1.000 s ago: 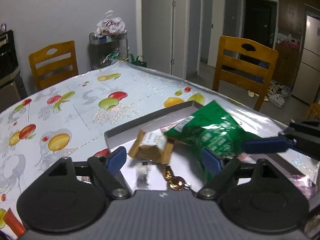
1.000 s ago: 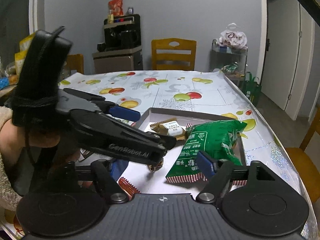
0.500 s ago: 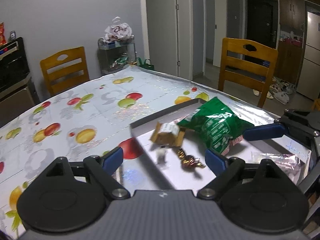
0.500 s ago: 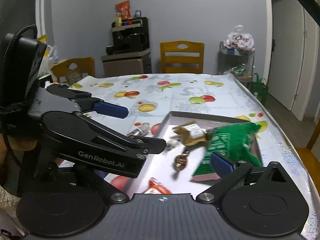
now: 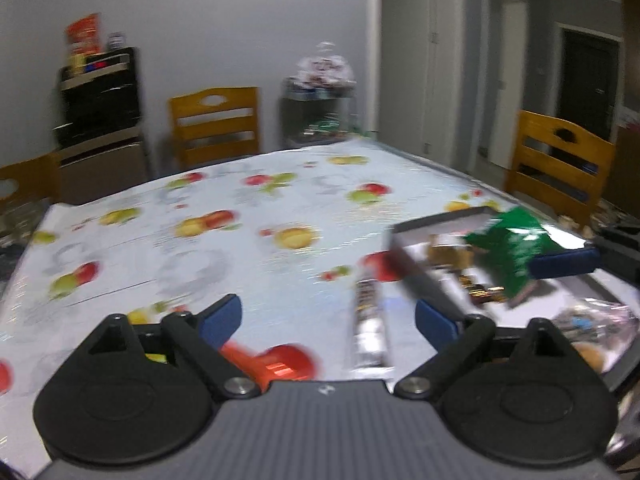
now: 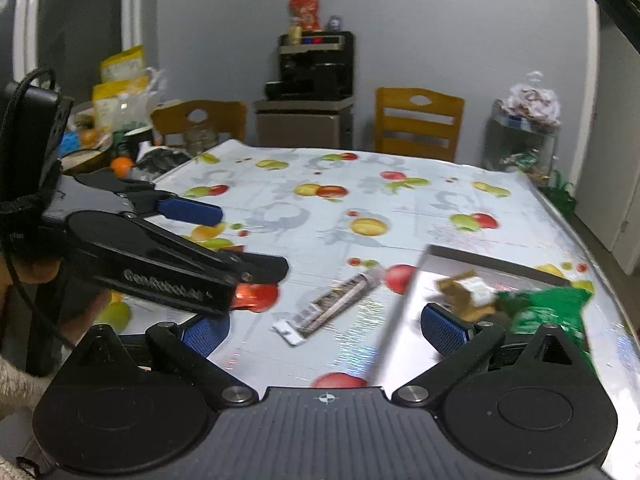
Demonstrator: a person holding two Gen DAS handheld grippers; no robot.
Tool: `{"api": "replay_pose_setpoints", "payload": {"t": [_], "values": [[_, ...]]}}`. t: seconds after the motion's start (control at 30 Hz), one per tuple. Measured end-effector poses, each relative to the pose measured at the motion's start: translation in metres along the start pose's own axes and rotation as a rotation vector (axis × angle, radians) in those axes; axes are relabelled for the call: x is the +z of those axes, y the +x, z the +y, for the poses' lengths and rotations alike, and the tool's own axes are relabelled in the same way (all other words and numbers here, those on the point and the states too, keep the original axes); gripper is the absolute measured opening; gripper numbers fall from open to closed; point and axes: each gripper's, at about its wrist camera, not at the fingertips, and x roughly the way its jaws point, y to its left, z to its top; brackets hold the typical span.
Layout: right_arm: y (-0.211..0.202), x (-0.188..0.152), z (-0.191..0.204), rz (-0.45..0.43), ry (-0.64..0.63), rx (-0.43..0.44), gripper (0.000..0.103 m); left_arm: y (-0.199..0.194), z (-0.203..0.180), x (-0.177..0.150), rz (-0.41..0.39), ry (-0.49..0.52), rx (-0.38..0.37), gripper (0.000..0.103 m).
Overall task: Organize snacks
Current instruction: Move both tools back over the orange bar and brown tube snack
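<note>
A long silver snack bar [image 6: 332, 306] lay flat on the fruit-print tablecloth [image 5: 240, 248], just left of the grey tray [image 6: 404, 320], and a red wrapped snack [image 5: 276, 364] lay near it on the cloth. In the tray sat a green bag [image 6: 552, 312] and a gold packet [image 6: 464, 290] (both blurry). The left gripper [image 5: 328, 320] was opening its jaws with nothing between them, and the right gripper [image 6: 324, 330] stood wide open and empty too.

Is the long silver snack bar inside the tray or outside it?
Outside. The silver snack bar lies flat on the fruit-print tablecloth, left of the tray edge.
</note>
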Motion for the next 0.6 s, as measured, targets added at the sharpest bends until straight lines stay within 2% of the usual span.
{"api": "replay_pose_setpoints", "payload": {"t": [0.13,0.27,0.37,0.5,0.6], "values": [[0.01,0.005,0.013,0.0,-0.004,0.018,0.103,-0.006,0.037,-0.014,0.023,-0.028,0.126,0.096],[0.017,0.008,0.022,0.008,-0.01,0.028,0.103,0.001,0.066,-0.025,0.061,-0.091,0.174,0.096],[0.019,0.007,0.025,0.01,-0.017,0.025,0.103,0.019,0.074,-0.031,0.101,-0.121,0.176,0.096],[0.023,0.005,0.024,0.023,-0.01,0.005,0.103,0.05,0.078,-0.035,0.165,-0.196,0.13,0.096],[0.025,0.004,0.023,0.034,-0.004,-0.007,0.103,0.07,0.076,-0.037,0.184,-0.228,0.139,0.096]]}}
